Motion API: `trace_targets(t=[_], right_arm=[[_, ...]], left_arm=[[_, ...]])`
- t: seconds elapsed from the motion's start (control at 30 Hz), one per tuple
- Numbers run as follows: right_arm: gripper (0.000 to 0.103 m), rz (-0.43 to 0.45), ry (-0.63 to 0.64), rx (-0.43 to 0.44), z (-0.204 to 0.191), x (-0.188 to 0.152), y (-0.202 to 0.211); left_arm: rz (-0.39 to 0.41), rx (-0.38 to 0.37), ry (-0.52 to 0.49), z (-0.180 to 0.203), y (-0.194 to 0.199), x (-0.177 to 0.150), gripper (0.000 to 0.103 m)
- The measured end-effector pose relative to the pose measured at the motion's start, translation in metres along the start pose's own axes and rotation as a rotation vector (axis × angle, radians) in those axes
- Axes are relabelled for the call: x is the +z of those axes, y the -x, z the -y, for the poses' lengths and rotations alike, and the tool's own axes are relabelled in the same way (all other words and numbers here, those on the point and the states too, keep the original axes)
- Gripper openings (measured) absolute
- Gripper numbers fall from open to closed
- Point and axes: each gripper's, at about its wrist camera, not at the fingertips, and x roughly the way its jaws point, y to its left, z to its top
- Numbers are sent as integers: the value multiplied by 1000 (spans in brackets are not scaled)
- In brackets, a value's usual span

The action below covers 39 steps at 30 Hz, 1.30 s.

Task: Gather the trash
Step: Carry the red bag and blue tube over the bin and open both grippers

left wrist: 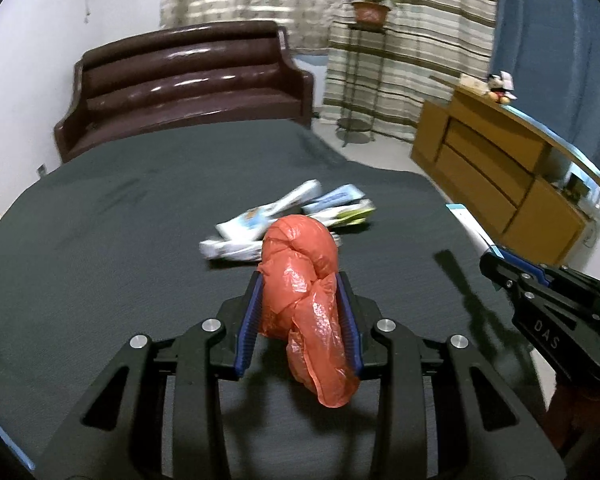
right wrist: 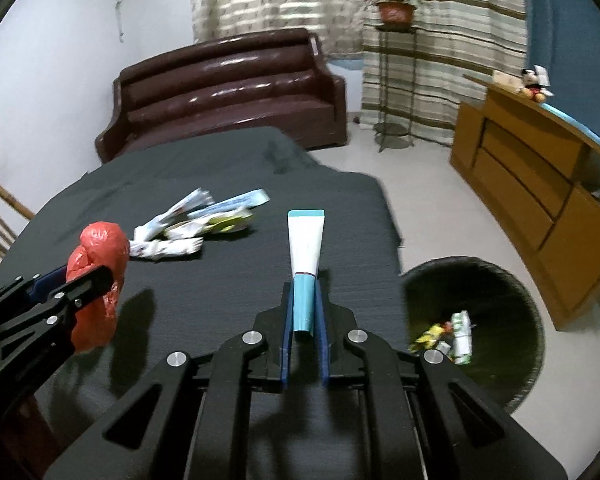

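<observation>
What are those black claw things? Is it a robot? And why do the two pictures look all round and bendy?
No robot. A person holds a claw tool in each hand, and each tool has a wide-eyed camera looking along its fingers, which bends the picture. One picture comes from the left hand-held gripper, which squeezes a red bag. The other comes from the right hand-held gripper, shut on a tube. Empty wrappers lie on the dark table. Beside it on the floor stands a bin with some trash inside.
</observation>
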Motion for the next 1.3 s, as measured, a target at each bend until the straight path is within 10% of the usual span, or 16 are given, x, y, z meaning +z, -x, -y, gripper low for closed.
trace_targets(t=[0.5, 1.3], right_arm=[[11, 52, -88, -168, 94, -3, 21], [11, 69, -164, -231, 152, -13, 21]], left_arm=[[47, -144, -135, 115, -21, 21, 34], [16, -151, -249, 203, -65, 23, 35]])
